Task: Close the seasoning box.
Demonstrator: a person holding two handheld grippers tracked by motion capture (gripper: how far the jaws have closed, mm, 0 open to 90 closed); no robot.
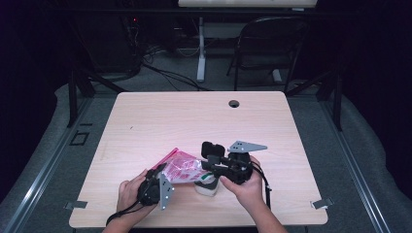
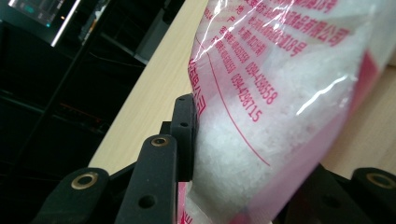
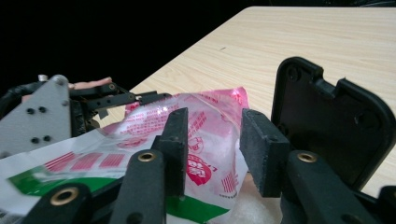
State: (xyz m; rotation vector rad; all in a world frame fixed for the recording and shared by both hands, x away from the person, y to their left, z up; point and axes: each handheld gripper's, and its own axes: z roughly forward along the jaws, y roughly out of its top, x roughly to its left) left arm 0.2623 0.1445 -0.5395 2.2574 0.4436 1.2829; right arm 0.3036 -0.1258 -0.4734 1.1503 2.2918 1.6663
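A clear plastic bag (image 1: 183,167) with pink print and white granules hangs just above the table's front edge, between the two hands. My left gripper (image 1: 163,175) holds its left end. In the left gripper view the bag (image 2: 280,93) bulges between the jaws of the left gripper (image 2: 254,163), which is shut on it. My right gripper (image 1: 208,167) meets the bag from the right. In the right gripper view that gripper (image 3: 217,144) is open, its pads (image 3: 177,140) apart, with the bag's top (image 3: 210,116) behind and between them.
A white object (image 1: 206,187) with a green mark sits on the table (image 1: 194,121) under the bag. A cable hole (image 1: 234,103) lies near the far edge. A folding chair (image 1: 269,43) and a desk leg (image 1: 201,48) stand beyond the table.
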